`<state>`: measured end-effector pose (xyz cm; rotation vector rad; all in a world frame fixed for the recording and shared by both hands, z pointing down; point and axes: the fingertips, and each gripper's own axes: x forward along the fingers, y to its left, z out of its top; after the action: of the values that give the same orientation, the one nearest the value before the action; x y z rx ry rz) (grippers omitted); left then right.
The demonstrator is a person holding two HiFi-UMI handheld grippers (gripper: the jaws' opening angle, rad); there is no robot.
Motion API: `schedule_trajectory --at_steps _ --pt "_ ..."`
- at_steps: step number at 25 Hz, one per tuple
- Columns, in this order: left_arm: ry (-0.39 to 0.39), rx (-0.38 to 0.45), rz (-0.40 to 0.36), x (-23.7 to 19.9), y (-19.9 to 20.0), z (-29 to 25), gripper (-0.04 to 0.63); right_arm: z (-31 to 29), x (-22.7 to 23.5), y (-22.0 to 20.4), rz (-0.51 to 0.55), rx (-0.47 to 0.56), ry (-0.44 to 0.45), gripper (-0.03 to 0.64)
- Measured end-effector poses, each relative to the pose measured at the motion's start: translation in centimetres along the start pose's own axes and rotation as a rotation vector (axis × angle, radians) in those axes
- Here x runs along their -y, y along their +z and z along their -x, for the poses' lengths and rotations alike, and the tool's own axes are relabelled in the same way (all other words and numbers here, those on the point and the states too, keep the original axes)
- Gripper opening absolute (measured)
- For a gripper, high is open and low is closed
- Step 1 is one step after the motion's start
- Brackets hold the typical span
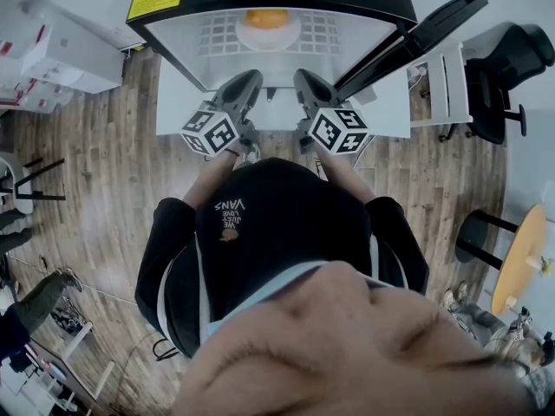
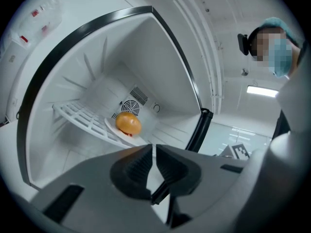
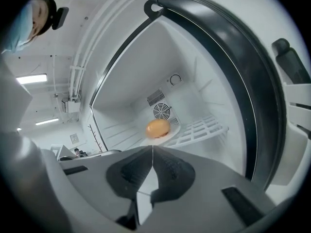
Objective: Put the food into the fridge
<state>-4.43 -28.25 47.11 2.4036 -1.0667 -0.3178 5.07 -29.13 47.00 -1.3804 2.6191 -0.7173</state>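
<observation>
Left gripper [image 2: 153,147]: jaws drawn in to a thin slit, nothing between them.
Right gripper [image 3: 152,148]: jaws fully together, empty.
Pose: both held about level, side by side at the centre of the head view, aimed into the open fridge [image 1: 173,37].
Food [image 2: 129,123]: round, orange-brown, on a white plate [image 2: 111,126] on the wire shelf [image 2: 73,114]; mid-frame in both gripper views, apart from the jaws.
Progress: the food appears already stowed. Judged left: shutting the door [image 1: 434,24], which stands open at upper right.
</observation>
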Motion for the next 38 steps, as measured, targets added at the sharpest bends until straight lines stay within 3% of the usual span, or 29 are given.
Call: schedule_trajectory --at_steps 38 --pt "0.106 0.039 -0.042 6.6 -4.9 5.3 0.031 8.3 -2.3 -3.1 0.044 -0.049 0.102 0.012"
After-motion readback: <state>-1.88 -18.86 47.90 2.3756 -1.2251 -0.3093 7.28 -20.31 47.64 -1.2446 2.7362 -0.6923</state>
